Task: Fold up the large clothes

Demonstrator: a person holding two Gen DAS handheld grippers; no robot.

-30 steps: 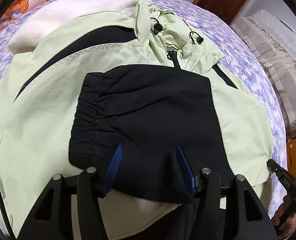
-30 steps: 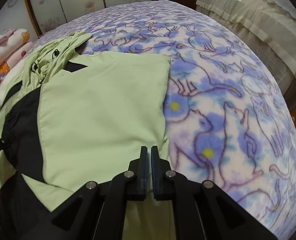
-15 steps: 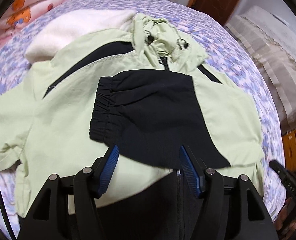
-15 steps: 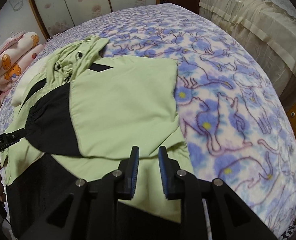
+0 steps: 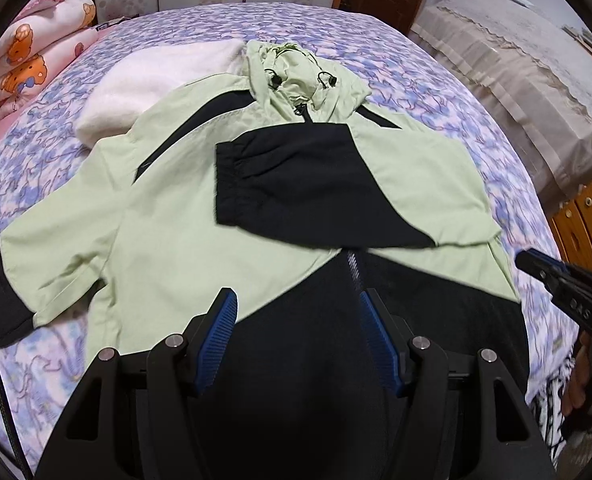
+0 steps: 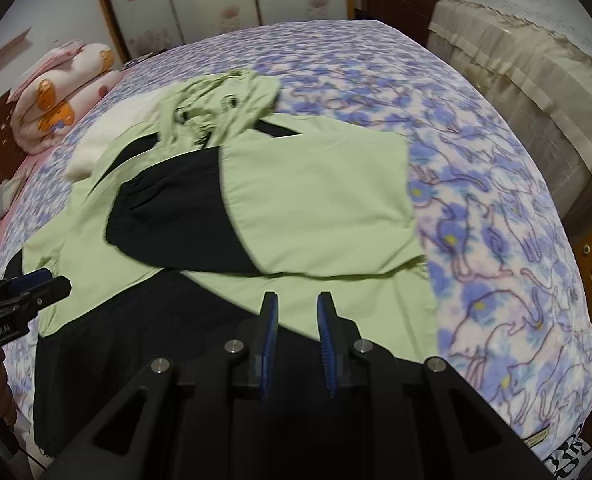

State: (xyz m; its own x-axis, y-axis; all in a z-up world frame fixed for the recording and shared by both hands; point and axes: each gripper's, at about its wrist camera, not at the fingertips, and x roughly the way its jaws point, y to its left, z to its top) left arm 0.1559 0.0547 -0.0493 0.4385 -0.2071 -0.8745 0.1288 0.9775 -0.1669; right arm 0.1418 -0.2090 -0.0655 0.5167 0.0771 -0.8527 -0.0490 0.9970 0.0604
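Observation:
A light green and black hooded jacket (image 5: 168,216) lies front up on the bed, its hood (image 5: 296,76) at the far end. One sleeve (image 5: 316,184) is folded across the chest, black cuff pointing left. The other sleeve (image 5: 52,256) lies spread out at the left. My left gripper (image 5: 296,308) hovers open above the black hem with nothing between its fingers. My right gripper (image 6: 298,308) is open by a narrower gap above the jacket's (image 6: 316,184) lower right part, also holding nothing. Each gripper shows at the edge of the other's view: right gripper (image 5: 536,264), left gripper (image 6: 44,284).
The bed wears a purple cat-print blanket (image 6: 496,240). A white fleece item (image 5: 144,84) lies beside the hood, and rolled pink bedding (image 5: 28,56) sits at the far left. A beige-covered piece of furniture (image 5: 516,72) and a wooden cabinet (image 5: 584,220) stand to the right.
Both grippers have drawn back and risen from the jacket, so more of it shows. The right jaws have gone from shut to parted. The folded sleeve stays on the chest.

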